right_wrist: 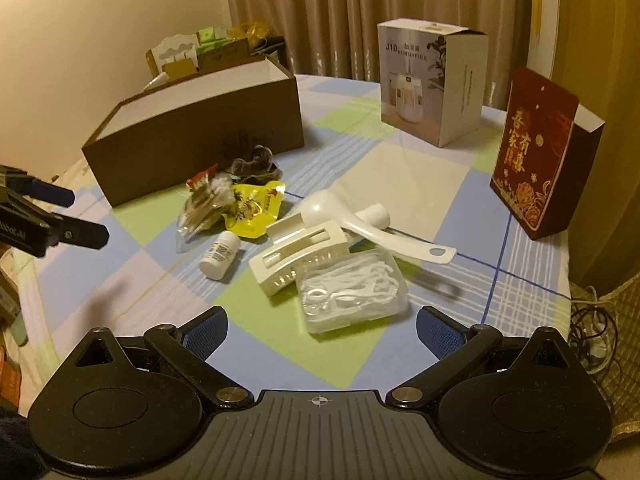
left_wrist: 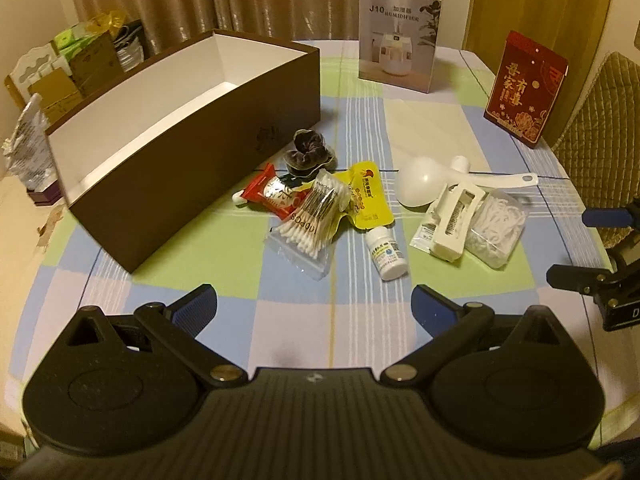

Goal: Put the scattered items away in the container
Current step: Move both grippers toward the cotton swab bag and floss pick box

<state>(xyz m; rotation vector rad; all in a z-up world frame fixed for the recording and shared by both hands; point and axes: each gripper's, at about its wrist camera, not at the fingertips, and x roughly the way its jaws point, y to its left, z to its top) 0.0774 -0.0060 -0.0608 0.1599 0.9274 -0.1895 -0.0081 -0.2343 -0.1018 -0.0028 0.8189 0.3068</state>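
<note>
Brown box [left_wrist: 192,160], open top, white inside, nothing visible in it, sits at the left-rear of the checked worktop [left_wrist: 280,288]. Scattered items lie just in front/right of it, all outside the box: dark scrunchie [left_wrist: 308,152] close to the box wall; red packet [left_wrist: 276,196] w/ bag of cotton swabs [left_wrist: 308,220] lying partly over it; yellow pouch [left_wrist: 362,196] beside the swabs; small white bottle [left_wrist: 387,254] on its side nearer the cameras. Further right: white scoop [left_wrist: 420,188], white plastic clip-like piece [left_wrist: 452,220], clear case of floss picks [left_wrist: 494,232] touching it.

Left hand-held gripper [left_wrist: 314,306] spread wide, nothing between fingers, above the near worktop edge facing the pile. Right hand-held gripper [right_wrist: 322,322] also spread, empty, just short of the floss case.

At the back: humidifier carton [left_wrist: 400,40] and red gift box [left_wrist: 524,88], both upright, well apart from the pile.
</note>
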